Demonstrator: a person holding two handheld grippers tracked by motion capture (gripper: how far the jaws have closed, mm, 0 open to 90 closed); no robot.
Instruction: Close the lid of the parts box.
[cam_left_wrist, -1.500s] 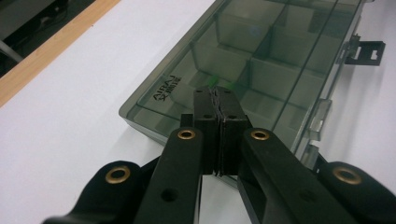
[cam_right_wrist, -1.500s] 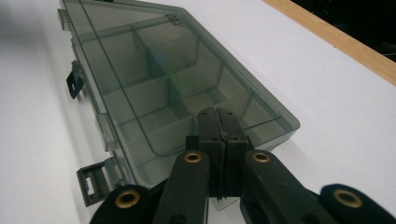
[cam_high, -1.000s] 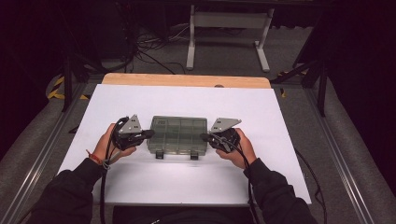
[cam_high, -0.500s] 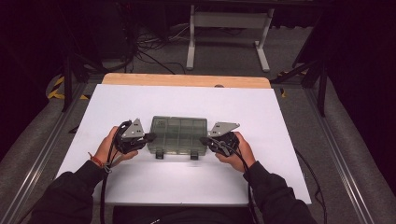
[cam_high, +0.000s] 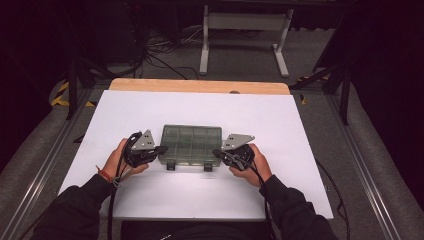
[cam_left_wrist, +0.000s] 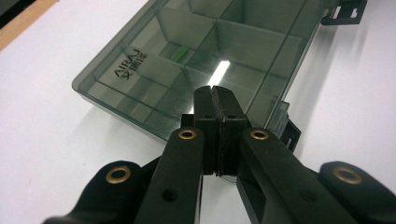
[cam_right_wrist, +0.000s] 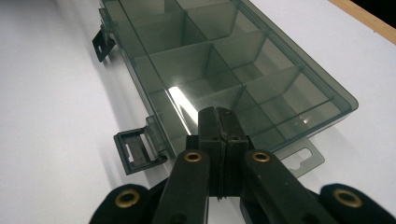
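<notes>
A smoky transparent compartment box (cam_high: 191, 144) lies flat in the middle of the white table, lid down, with its two front latches (cam_high: 170, 165) flipped outward. My left gripper (cam_high: 162, 149) is at the box's left front corner. Its jaws have just closed the last bit and are shut with nothing between them. In the left gripper view the shut tips (cam_left_wrist: 212, 91) hover over the lid edge of the box (cam_left_wrist: 210, 42). My right gripper (cam_high: 216, 152) is at the right front corner, shut and empty. Its tips (cam_right_wrist: 215, 112) sit above the box (cam_right_wrist: 224, 60), beside an open latch (cam_right_wrist: 137, 151).
The white table top (cam_high: 280, 125) reaches well beyond the box on all sides, with a wooden edge (cam_high: 200, 86) at the back. Cables and a white stand (cam_high: 240, 30) are on the dark floor behind. Metal rails (cam_high: 360, 165) run along both sides.
Both hands have shifted only slightly at the box's front corners. The box has not moved.
</notes>
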